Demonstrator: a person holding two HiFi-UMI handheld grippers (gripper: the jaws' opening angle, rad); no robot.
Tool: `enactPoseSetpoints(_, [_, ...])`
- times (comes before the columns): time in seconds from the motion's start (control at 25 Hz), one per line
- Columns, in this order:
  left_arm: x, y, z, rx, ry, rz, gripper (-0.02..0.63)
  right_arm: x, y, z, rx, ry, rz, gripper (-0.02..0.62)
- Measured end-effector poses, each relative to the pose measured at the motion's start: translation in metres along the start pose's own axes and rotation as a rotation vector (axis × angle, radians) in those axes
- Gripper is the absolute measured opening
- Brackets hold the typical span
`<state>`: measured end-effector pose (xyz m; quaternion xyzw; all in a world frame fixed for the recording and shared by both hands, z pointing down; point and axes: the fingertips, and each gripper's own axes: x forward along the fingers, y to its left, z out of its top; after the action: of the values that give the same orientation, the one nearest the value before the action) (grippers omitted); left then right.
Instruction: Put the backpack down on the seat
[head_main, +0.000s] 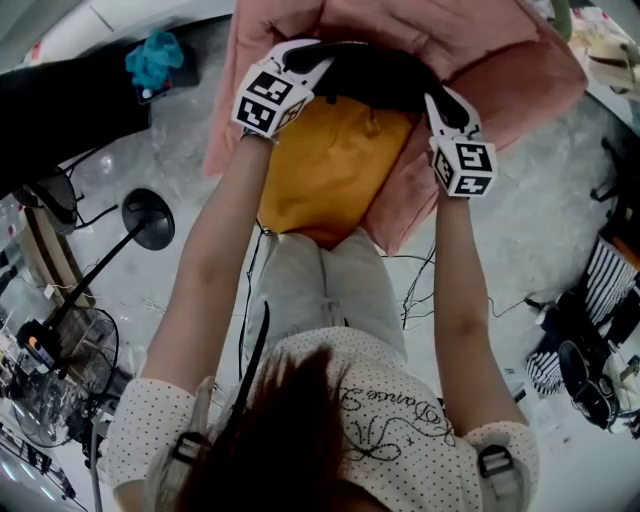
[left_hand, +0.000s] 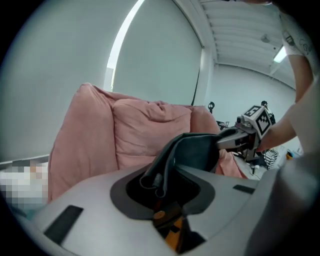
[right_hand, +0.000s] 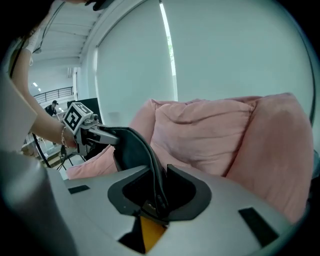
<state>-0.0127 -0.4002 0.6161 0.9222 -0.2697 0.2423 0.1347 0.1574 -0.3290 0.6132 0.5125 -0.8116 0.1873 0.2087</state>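
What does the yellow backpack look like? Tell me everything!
The backpack is soft mustard-yellow fabric with a black top edge. The left claw and right claw each pinch that black edge, one at each end, so the bag hangs upright between the person's legs and the pink seat. Whether it touches the cushion cannot be told.

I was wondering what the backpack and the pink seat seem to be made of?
The backpack looks like matte woven fabric, perhaps nylon: it creases softly. The seat looks like soft pink cloth over padding, judging by its puffy folds.
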Motion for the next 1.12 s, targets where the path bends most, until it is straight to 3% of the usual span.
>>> enactPoseSetpoints(0.12, [0.009,-0.001,-0.031,-0.091,0.047,0.004,0.134,0.007,0.006,-0.028,0.042,0.067,0.037,0.108])
enactPoseSetpoints(0.24, [0.006,-0.003,-0.045,-0.147,0.033,0.011,0.165,0.008,0.011,-0.039,0.074,0.082,0.053,0.152])
enactPoseSetpoints(0.4, [0.004,-0.002,-0.041,-0.134,0.028,0.024,0.240,0.009,0.012,-0.035,0.084,0.078,0.067,0.217])
enactPoseSetpoints(0.56, [-0.003,0.002,-0.037,-0.110,0.032,0.065,0.274,0.008,0.018,-0.025,0.037,0.081,0.098,0.274])
enactPoseSetpoints(1.12, [-0.063,-0.003,0.018,-0.089,-0.095,0.144,0.282,-0.020,0.039,0.047,-0.128,-0.009,0.079,0.301])
